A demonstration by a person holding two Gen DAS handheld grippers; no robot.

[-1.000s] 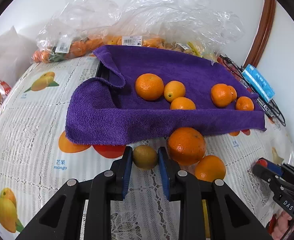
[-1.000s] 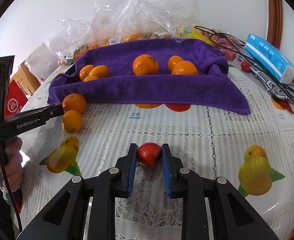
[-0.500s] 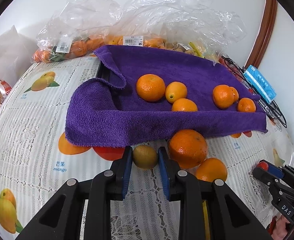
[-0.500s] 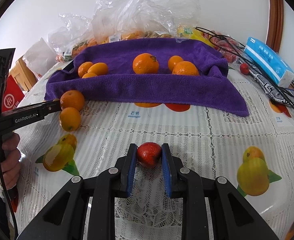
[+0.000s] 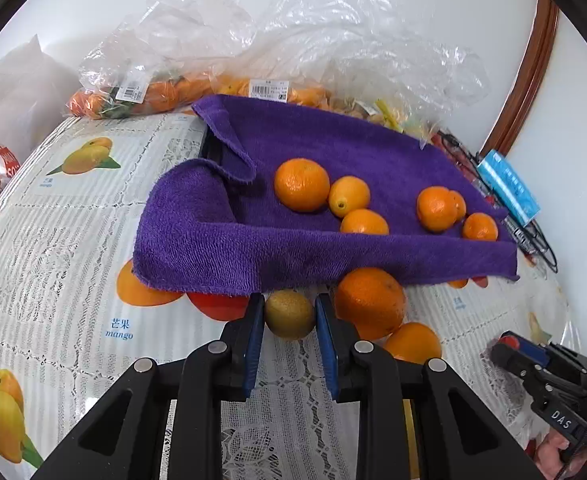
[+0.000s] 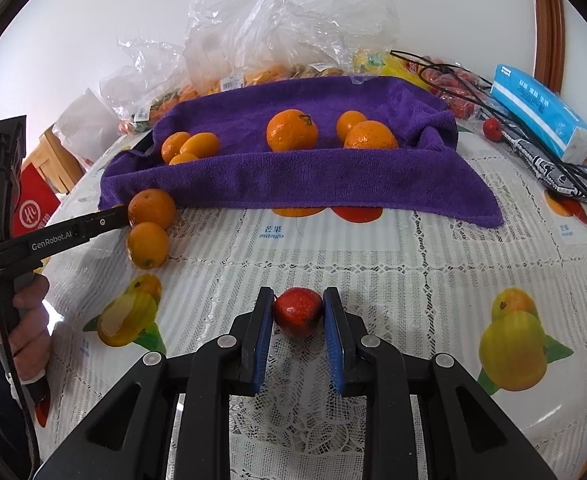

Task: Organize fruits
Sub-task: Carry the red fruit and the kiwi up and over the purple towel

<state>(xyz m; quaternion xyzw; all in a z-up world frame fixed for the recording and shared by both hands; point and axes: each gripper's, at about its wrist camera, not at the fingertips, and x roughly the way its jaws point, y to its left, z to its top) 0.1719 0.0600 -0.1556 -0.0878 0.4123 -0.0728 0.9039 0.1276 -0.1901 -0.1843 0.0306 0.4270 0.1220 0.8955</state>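
Towel (image 5: 333,160) lies straight ahead of both claws: left claw (image 5: 289,314) clamps the brownish fruit (image 5: 289,314), right claw (image 6: 298,312) clamps the red fruit (image 6: 298,312).

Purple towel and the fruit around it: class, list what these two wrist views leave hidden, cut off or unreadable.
1. What the purple towel is draped over: covered in both views.
2. Third orange in the left cluster: lower half behind the towel's front fold, left wrist view.
3. Fruit in the plastic bags: blurred by crinkled film.
4. Brown-green fruit held by the left gripper: hidden in the right wrist view behind the large orange.
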